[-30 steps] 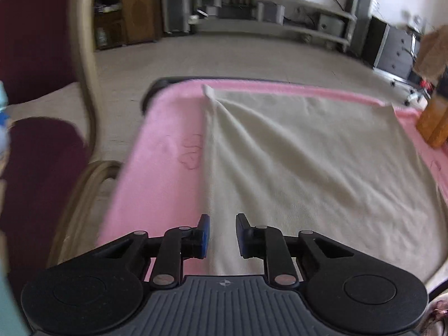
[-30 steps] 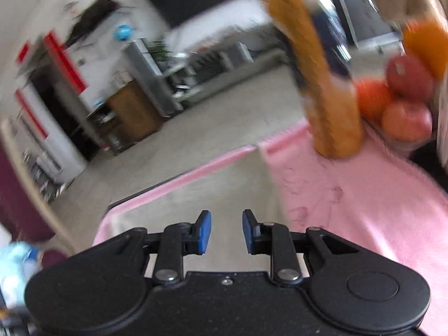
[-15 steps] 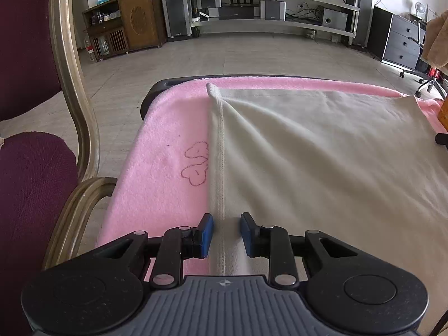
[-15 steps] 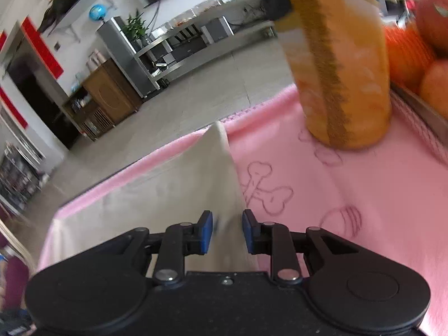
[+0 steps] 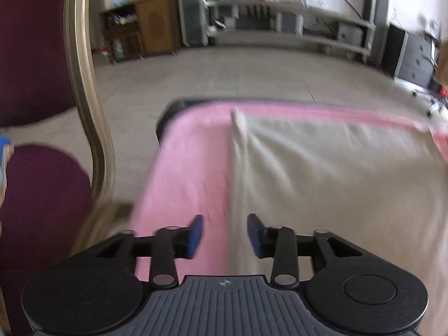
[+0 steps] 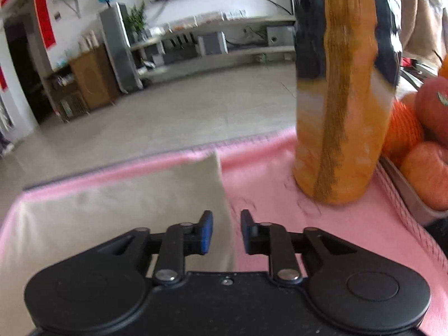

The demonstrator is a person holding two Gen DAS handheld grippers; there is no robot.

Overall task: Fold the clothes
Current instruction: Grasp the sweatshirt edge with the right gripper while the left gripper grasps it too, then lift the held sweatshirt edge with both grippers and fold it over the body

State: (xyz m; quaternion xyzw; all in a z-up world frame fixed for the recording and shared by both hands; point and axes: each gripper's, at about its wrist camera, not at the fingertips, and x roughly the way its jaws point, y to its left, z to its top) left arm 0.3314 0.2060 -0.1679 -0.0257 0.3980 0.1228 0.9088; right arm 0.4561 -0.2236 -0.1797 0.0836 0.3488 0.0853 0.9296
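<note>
From the left wrist camera, a beige cloth is seen spread flat on a pink blanket that covers the table. The cloth's left hem runs away from the camera, with a strip of pink left bare beside it. The left gripper is held over that hem; its jaws are opening, the hem is seen in the gap between them, and the blue pads are not pressed on it. Left of the cloth, off the table's edge, a dark red chair with a gilt frame is seen. The picture is blurred.

From the right wrist camera, the same beige cloth is seen with its far right corner lying on the pink blanket. The right gripper is held over the cloth's right edge; its jaws are opening and nothing is clamped. Right of the cloth, an orange bag stands upright on the blanket, and further right a tray of fruit is seen.
</note>
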